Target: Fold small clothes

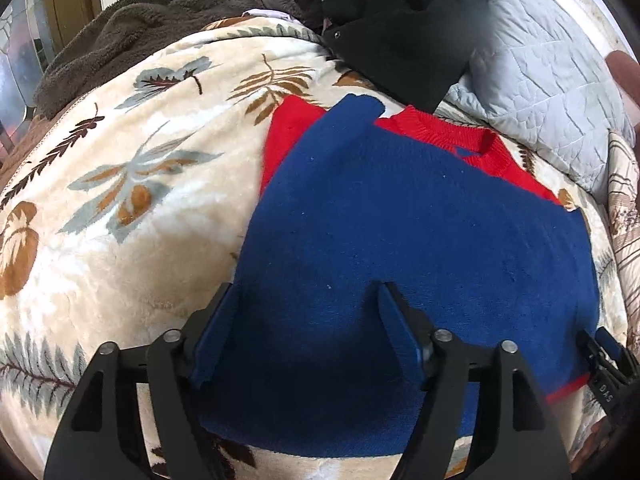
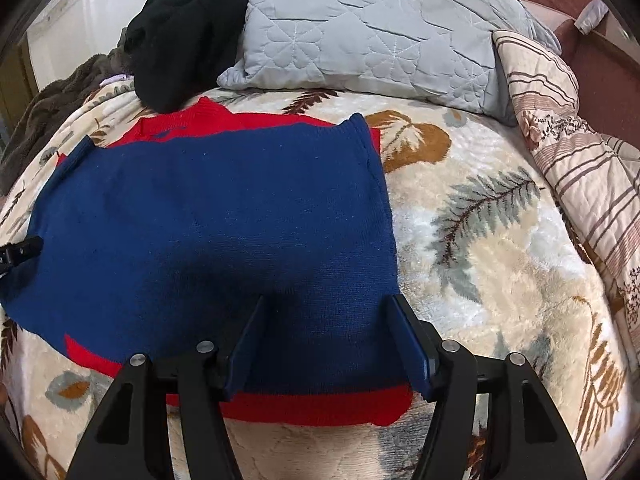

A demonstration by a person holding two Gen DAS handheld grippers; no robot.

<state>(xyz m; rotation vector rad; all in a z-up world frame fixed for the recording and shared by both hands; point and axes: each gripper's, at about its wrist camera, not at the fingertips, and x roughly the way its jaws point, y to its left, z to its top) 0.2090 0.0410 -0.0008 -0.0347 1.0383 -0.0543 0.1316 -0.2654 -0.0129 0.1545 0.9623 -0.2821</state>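
A small blue and red knitted sweater [image 1: 404, 216] lies flat on a leaf-patterned blanket [image 1: 132, 184], red neckline at the far end; it also shows in the right wrist view [image 2: 216, 216]. My left gripper [image 1: 308, 292] is open, its jaws wide apart over the sweater's near left part, holding nothing. My right gripper [image 2: 328, 304] is open over the sweater's near right edge, above the red hem [image 2: 320, 406]. The right gripper's tip [image 1: 604, 344] shows at the far right of the left wrist view. The left gripper's tip [image 2: 20, 252] shows at the left edge of the right wrist view.
A black garment [image 1: 392, 28] and a brown fleece [image 1: 132, 28] lie beyond the sweater. A grey quilted pillow [image 2: 360, 28] sits at the head of the bed, and a striped quilt [image 2: 568, 152] lies along the right.
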